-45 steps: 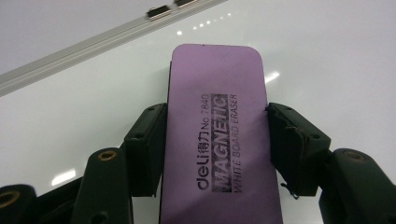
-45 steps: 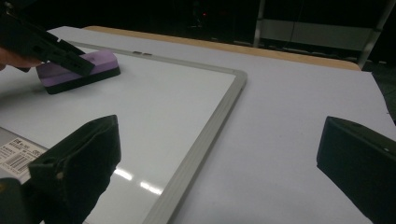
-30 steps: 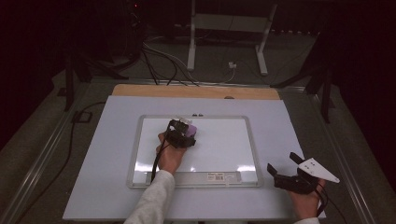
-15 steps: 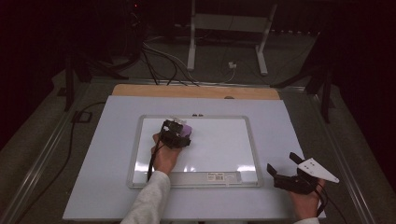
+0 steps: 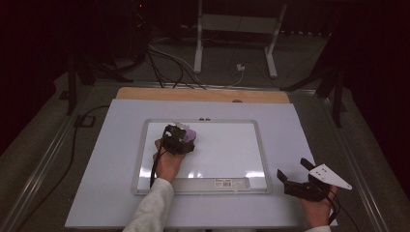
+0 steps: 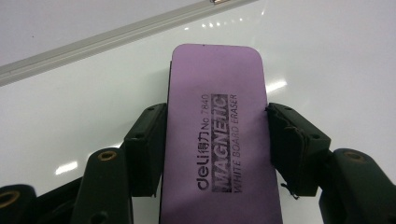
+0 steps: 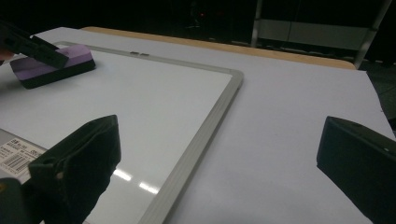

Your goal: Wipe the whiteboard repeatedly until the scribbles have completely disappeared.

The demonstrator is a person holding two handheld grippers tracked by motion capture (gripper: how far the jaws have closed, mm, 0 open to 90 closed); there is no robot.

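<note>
Purple eraser (image 6: 217, 135) lies flat on the whiteboard (image 5: 232, 154), upper left of the frame, its long axis running along the left claw (image 6: 217, 149) clamped on its sides. Printing reads "deli No 7840 MAGNETIC WHITE BOARD ERASER". Right claw (image 5: 296, 176) gapes apart at lower right.

Left gripper (image 5: 186, 140) reaches forward, jaws clamped (sleeved forearm extended); right gripper (image 5: 296, 175) rests, jaws apart.

**Count of things on the table**

There is one whiteboard (image 5: 227, 159), one purple magnetic whiteboard eraser (image 6: 217, 135), and one barcode label (image 5: 231, 182) on the board's lower frame. There are two grippers: the left gripper (image 5: 180, 140) and the right gripper (image 5: 296, 178).
</note>
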